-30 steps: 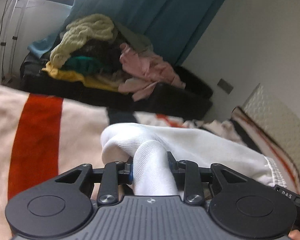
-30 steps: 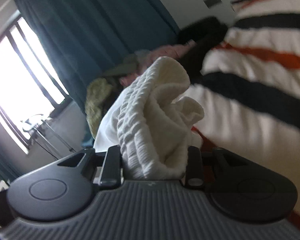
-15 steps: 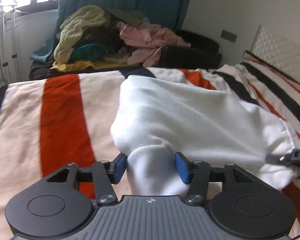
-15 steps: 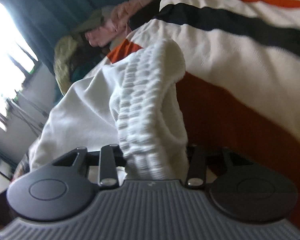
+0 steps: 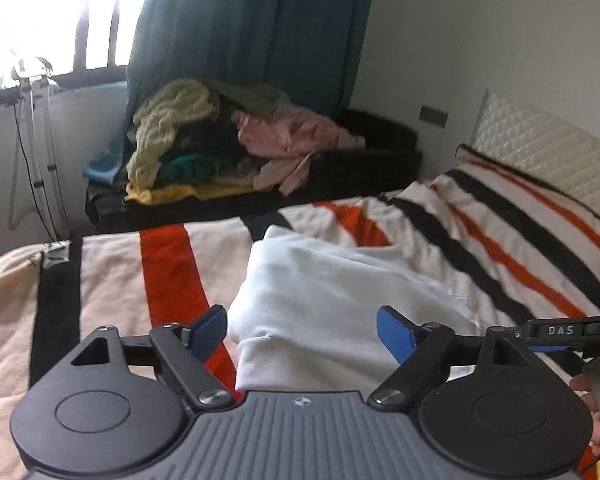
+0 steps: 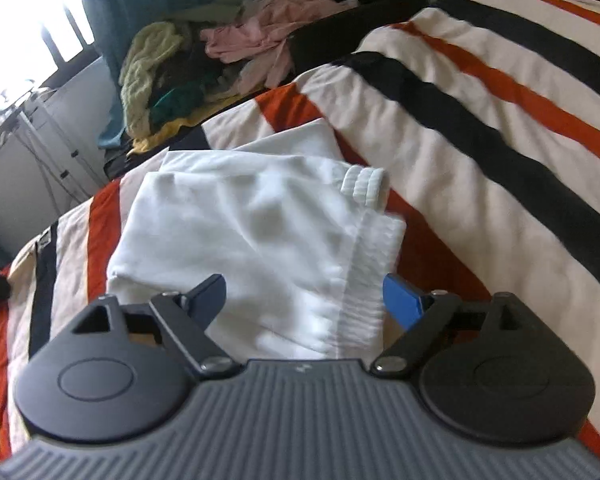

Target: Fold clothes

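A white garment [image 6: 252,240] lies folded on the striped bedspread [image 6: 480,128], its ribbed hem [image 6: 374,256] at the right and a ribbed cuff [image 6: 364,186] sticking out. It also shows in the left wrist view [image 5: 324,304]. My left gripper [image 5: 302,334] is open, its blue-padded jaws spread on either side of the garment's near edge. My right gripper [image 6: 304,296] is open too, jaws apart over the near edge by the hem. Its tip shows in the left wrist view [image 5: 564,332] at the right.
A heap of unfolded clothes [image 5: 220,148] fills a black suitcase [image 5: 360,168] beyond the bed, under a teal curtain [image 5: 252,24]. A quilted headboard [image 5: 548,148] stands at the right. A metal stand [image 5: 32,152] is by the window.
Both grippers have let go of the white garment and opened wide. The garment has dropped from a raised bunch to a flat fold on the bed, and both grippers have drawn back.
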A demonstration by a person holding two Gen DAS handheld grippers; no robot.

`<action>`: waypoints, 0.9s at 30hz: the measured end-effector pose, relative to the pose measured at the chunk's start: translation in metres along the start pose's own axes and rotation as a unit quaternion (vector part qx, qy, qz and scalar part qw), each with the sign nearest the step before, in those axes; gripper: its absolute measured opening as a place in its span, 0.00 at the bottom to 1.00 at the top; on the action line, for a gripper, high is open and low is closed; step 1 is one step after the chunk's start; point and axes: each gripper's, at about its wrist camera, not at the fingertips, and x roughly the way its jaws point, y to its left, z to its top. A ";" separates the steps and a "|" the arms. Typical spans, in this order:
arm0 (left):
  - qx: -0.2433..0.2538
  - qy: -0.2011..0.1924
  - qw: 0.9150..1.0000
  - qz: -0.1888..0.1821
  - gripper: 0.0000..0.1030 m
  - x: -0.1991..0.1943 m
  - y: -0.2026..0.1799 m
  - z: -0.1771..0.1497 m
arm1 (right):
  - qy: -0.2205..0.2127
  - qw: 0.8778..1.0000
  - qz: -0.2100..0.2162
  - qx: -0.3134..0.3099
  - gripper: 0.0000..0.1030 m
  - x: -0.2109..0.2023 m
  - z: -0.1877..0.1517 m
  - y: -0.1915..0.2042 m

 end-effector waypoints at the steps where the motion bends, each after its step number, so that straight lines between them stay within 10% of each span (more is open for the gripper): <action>1: 0.002 -0.006 1.000 0.000 0.86 -0.013 -0.004 -0.001 | -0.004 1.000 0.002 0.003 0.84 -0.011 -0.003 0.002; 14: 0.012 -0.095 0.995 -0.006 1.00 -0.148 -0.036 -0.029 | -0.154 0.984 0.063 -0.061 0.84 -0.148 -0.063 0.071; 27: 0.039 -0.122 0.992 0.016 1.00 -0.187 -0.040 -0.079 | -0.220 0.972 0.048 -0.071 0.84 -0.158 -0.125 0.082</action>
